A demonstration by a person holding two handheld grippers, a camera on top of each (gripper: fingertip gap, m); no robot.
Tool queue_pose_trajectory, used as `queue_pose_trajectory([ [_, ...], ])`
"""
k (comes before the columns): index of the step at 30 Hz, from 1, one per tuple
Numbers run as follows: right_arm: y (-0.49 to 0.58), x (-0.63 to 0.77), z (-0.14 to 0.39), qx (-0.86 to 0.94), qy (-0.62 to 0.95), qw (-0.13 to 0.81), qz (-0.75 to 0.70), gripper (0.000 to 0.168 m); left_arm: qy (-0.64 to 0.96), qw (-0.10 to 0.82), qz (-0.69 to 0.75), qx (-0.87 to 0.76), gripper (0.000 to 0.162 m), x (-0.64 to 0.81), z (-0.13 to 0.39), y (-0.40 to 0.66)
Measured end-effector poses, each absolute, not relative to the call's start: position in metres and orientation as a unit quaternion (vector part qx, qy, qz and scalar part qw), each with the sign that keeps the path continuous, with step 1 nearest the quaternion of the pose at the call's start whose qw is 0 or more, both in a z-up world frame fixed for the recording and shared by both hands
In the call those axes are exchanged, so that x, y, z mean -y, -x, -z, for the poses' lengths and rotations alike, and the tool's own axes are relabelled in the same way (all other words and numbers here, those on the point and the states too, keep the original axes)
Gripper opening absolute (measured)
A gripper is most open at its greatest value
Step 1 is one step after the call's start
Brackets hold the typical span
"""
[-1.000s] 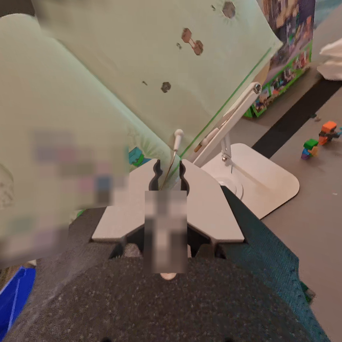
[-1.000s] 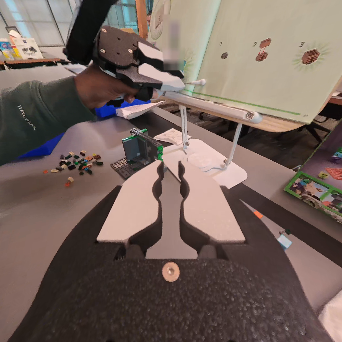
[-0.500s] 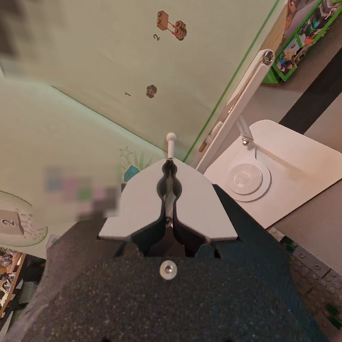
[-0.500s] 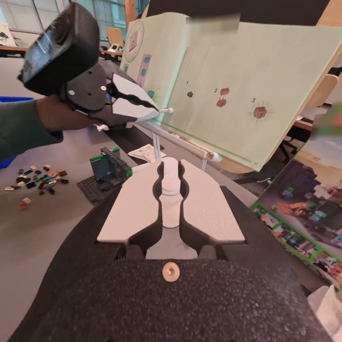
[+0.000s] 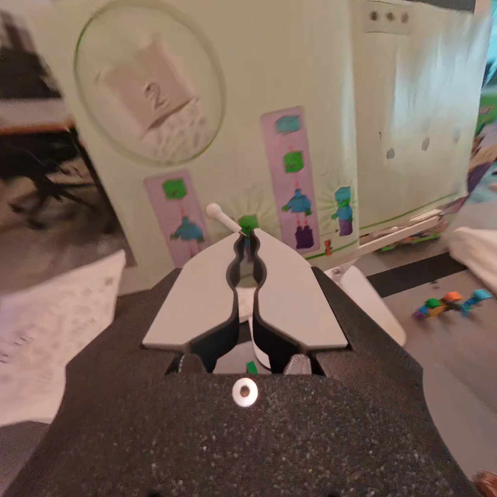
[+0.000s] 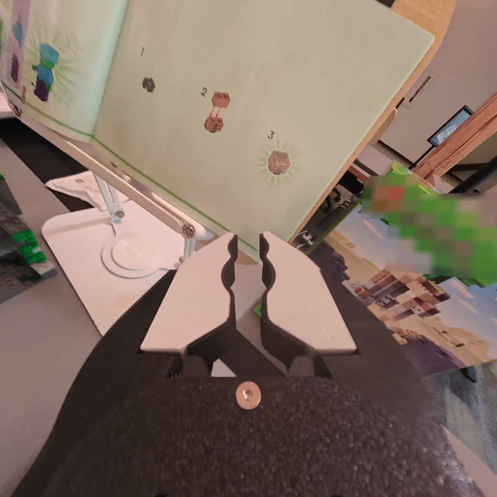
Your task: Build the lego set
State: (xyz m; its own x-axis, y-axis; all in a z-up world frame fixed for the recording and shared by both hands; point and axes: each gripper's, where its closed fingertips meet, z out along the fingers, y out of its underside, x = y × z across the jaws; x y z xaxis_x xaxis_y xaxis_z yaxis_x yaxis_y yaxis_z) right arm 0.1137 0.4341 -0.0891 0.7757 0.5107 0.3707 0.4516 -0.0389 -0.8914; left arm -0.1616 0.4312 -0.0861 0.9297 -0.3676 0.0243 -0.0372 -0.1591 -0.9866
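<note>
The left gripper (image 5: 247,233) is pinched almost shut on a thin white ball-tipped pin (image 5: 222,216), which juts up and to the left from the tips, its long axis slanting toward the open instruction booklet (image 5: 269,80) just ahead on the white stand (image 6: 80,242). That gripper is the nearer one to the left-hand page; the right gripper (image 6: 248,238) hovers with a narrow gap between its fingers, holding nothing, facing the right-hand page, with the lego box (image 6: 403,309) to its right. Small minifigures (image 5: 451,304) lie on the grey table (image 5: 443,376), well off to the left gripper's right. The partly built model (image 6: 18,250) is cut off at the right view's left edge, and motion blur smears most of the page details, so whether the pin touches paper I cannot tell.
</note>
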Motion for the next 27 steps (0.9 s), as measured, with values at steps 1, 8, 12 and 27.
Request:
queue_pose_trajectory([
  [1,-0.115,-0.435,0.092,0.340,0.719,0.606,-0.019,0.015,0.752,0.629,0.164,-0.113,0.004,-0.429,0.094,0.167],
  [8,-0.116,-0.433,0.103,0.388,0.701,0.599,0.014,0.017,0.744,0.608,0.276,-0.033,0.000,-0.419,0.120,0.177],
  [12,-0.118,-0.433,0.104,0.413,0.686,0.598,0.029,0.017,0.742,0.606,0.286,-0.026,0.000,-0.414,0.125,0.182],
  [27,-0.120,-0.430,0.097,0.583,0.561,0.556,0.189,0.023,0.725,0.640,0.082,-0.242,0.002,-0.394,0.090,0.133],
])
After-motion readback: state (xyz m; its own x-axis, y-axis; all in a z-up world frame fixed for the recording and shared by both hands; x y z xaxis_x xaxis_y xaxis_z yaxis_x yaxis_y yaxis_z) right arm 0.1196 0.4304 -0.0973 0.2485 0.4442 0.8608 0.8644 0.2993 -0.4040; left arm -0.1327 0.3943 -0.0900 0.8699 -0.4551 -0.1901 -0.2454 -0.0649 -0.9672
